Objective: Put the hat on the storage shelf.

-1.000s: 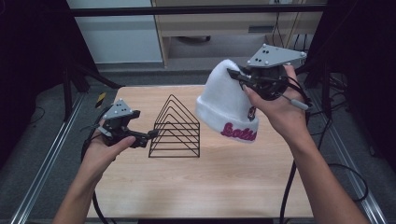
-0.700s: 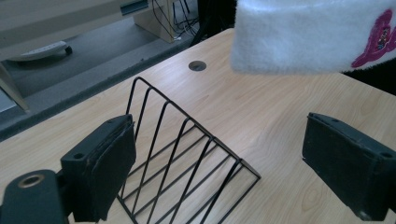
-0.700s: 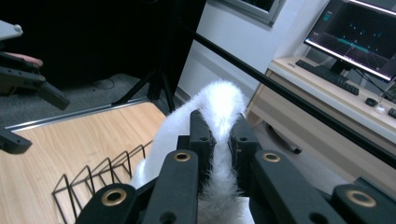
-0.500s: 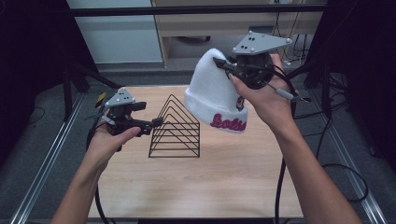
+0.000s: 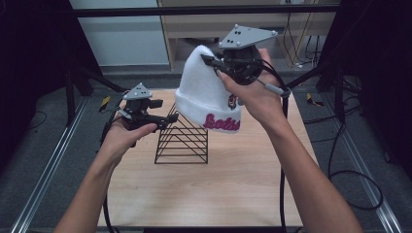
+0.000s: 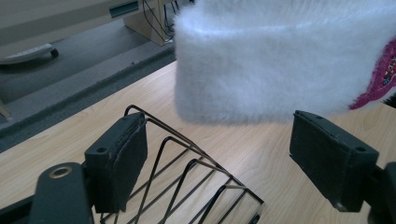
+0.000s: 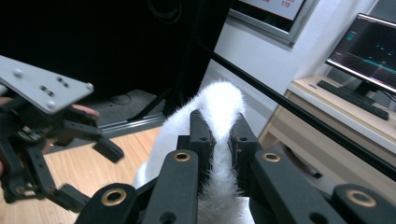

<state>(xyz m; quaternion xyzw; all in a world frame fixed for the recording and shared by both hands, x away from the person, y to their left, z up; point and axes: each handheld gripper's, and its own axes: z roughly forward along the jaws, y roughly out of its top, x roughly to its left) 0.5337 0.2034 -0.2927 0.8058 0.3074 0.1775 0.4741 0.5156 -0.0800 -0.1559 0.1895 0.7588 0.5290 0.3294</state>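
Nearest us, our left tongs (image 5: 160,115) hover at the near end of the black triangular wire rack (image 5: 182,141) on the pale wooden tabletop (image 5: 233,189); their jaws have just been closing and stand apart on nothing, one rack wire just inside a pad. If they shut there, we judge they may drag or tip the rack. Farther off, our right tongs (image 7: 219,135) are clamped on the crown of the fluffy white knit beanie with pink lettering (image 5: 206,97), held in the air above the rack. Its hanging cuff could snag a wire peak, or the thin pinch could slip
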